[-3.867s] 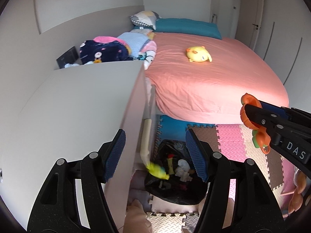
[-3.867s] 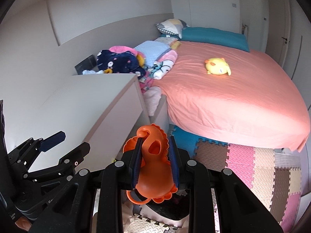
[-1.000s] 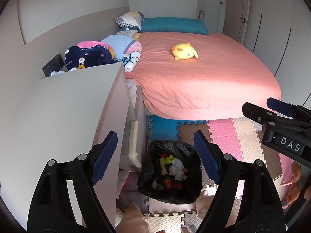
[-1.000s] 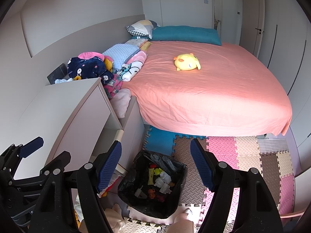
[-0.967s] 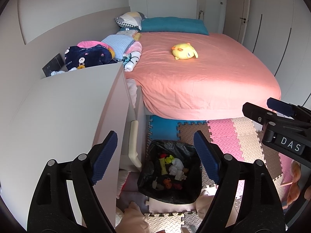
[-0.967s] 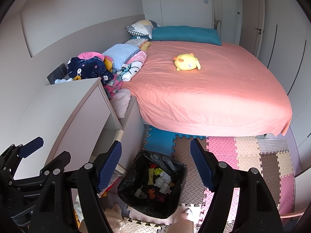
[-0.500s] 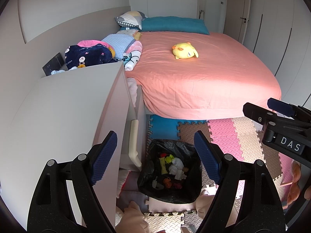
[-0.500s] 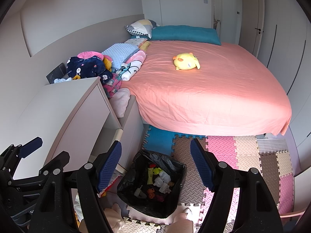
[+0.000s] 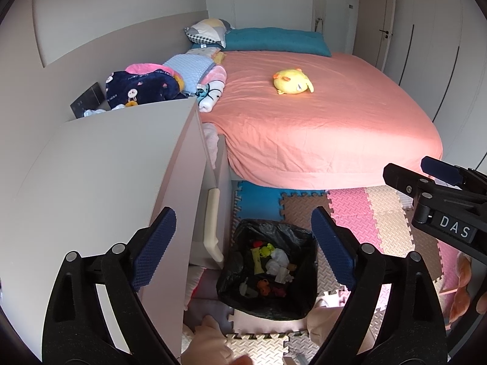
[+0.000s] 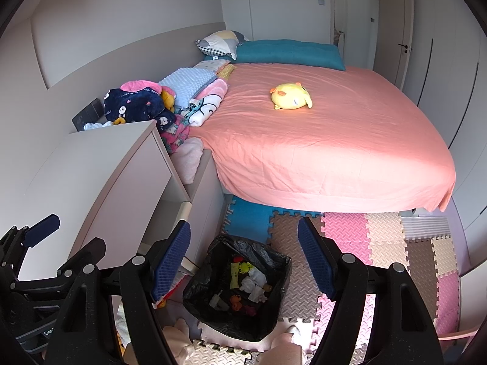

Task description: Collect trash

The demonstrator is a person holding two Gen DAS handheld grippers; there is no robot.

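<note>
Left gripper (image 9: 243, 245) wide open, jaws just opened more, nothing btw them. Right gripper (image 10: 243, 257) open, empty. Trash bin (image 10: 213, 299) below both, not touched.

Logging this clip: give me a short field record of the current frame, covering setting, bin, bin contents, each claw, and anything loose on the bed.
setting: bedroom, foam mat floor, white cabinet
bin: black-lined bin on the floor beside the cabinet, below both claws
bin contents: small mixed trash, yellow, white, orange and red pieces
left claw: open, jaws just widened, nothing between them
right claw: open, empty
bed: yellow plush toy lying on the pink sheet
</note>
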